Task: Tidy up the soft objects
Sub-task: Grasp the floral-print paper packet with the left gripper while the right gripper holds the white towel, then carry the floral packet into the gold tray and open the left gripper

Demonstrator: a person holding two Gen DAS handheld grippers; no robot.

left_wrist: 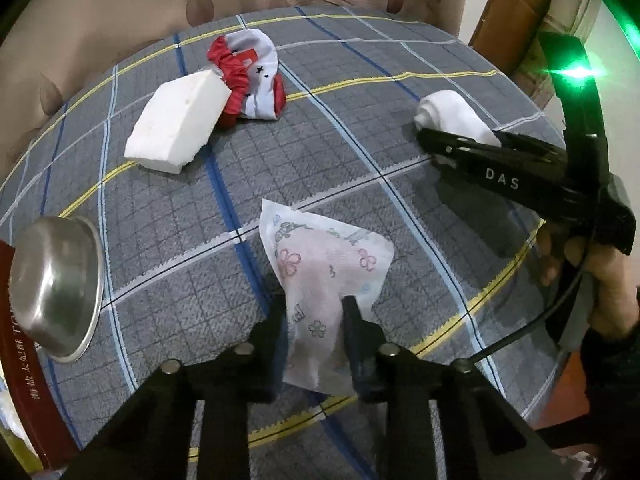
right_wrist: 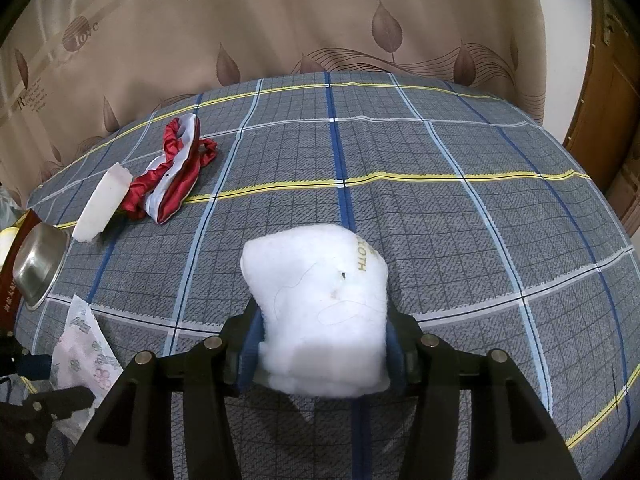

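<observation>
Grasping stage: left gripper point(left_wrist: 316, 320) clenched on printed tissue point(left_wrist: 326, 264); right gripper point(right_wrist: 320, 340) clamping white rolled cloth point(right_wrist: 316, 300). Next: carry both toward foam block point(left_wrist: 176, 128), 10 o'clock.

Foam block point(left_wrist: 176, 128) beside crumpled garment point(left_wrist: 252, 76)

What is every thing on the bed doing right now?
Left gripper: shut on the printed tissue.
Printed tissue: crumpled, pinched.
Right gripper: shut on the white towel.
White towel: rolled, squeezed.
White foam block: lying flat.
Red-and-white cloth: bunched up.
Steel bowl: tipped on its side.
</observation>
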